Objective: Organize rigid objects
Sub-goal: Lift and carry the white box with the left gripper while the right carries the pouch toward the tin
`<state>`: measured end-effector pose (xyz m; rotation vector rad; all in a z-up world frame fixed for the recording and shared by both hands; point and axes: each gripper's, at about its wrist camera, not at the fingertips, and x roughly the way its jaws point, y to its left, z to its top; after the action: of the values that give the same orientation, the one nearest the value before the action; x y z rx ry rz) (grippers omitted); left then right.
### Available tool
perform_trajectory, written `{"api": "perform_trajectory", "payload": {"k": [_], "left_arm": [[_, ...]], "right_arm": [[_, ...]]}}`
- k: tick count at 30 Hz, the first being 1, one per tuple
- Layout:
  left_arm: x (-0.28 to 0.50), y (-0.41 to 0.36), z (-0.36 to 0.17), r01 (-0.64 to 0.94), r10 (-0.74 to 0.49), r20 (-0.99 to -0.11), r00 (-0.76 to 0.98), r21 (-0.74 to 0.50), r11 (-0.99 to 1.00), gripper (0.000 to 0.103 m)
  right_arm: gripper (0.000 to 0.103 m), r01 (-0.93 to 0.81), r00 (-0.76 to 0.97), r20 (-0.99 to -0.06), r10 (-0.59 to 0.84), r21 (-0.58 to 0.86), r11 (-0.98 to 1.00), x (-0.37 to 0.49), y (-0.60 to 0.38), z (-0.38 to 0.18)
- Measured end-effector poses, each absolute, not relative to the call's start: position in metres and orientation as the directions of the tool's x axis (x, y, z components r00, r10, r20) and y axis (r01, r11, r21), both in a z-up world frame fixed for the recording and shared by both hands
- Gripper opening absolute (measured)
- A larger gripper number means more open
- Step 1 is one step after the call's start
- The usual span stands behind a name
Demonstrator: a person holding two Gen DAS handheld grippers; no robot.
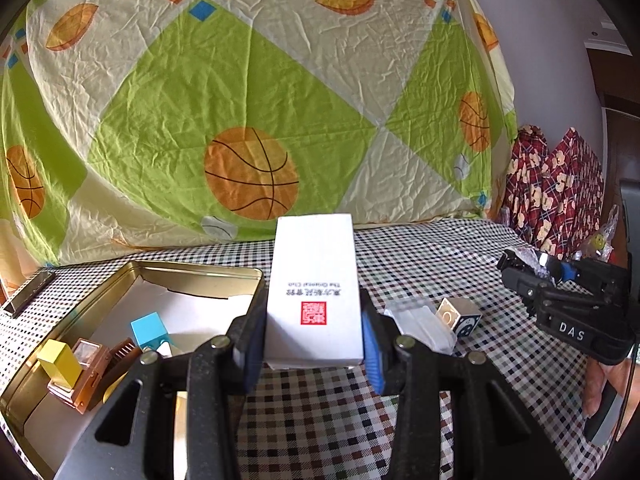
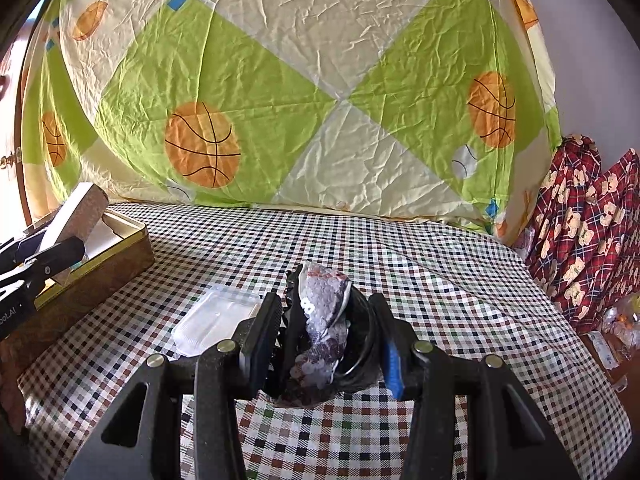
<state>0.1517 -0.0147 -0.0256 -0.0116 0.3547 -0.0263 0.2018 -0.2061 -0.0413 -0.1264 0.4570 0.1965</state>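
- White box (image 1: pixel 314 292) held upright in left hand-held gripper (image 1: pixel 314 344): small black line, upside down, reads approx. "The Oriental Club"; row of black Chinese chars next to it, too small to read; red square seal stamp w/ white chars, not legible.
- Right hand-held gripper (image 1: pixel 532 268), seen from left wrist view: white letters "DAS" on black body.
- Left hand-held gripper body at left edge of right wrist view: white text ending "bot.AI", start cut off.
- Small cube (image 1: pixel 460 316) on checked surface (image 1: pixel 320 412): gold face w/ ring-like mark, unreadable.
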Motion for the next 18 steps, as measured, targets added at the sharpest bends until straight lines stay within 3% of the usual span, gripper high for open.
{"api": "perform_trajectory", "payload": {"k": [18], "left_arm": [[0.132,-0.005,-0.024,0.017,-0.024,-0.317,0.948,-0.023,1.000,0.040]], "right_arm": [[0.048,-0.269,0.880,-0.419,0.223,-0.053,0.962,0.179,-0.189,-0.039]]}}
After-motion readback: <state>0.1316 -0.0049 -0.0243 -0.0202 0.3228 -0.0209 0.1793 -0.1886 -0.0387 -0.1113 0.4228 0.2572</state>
